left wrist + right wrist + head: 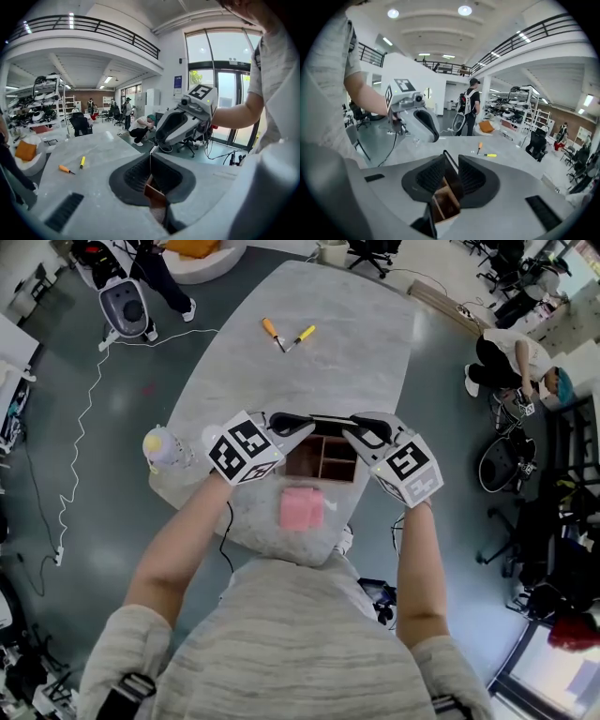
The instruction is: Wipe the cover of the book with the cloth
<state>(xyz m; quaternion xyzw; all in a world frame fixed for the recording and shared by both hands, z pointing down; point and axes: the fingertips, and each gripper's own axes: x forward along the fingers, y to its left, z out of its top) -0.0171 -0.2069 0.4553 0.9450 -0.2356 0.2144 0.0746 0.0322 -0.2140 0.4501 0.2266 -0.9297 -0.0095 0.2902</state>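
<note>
Grey stone-patterned table in an open workshop hall. In the head view, the brown-covered book is held between both grippers over the near end of the table. Whether it touches the surface cannot be told. The pink cloth lies loose just nearer the person, untouched. The left gripper and right gripper face each other, forearms converging, both angled inward and somewhat down. An orange-handled screwdriver and a yellow-handled tool lie well apart from them at the far end.

Left gripper view: the jaws are almost together, pinched on a thin edge of the book, whose brown face hangs below them.

Right gripper view: the jaws are part-way closed, pressing on a thicker dark edge of the book.

Judgement: wiping is not yet begun; the book is only being positioned. The next move calls for laying it flat, cover up, then freeing one gripper to take the cloth while the other steadies the book.
</note>
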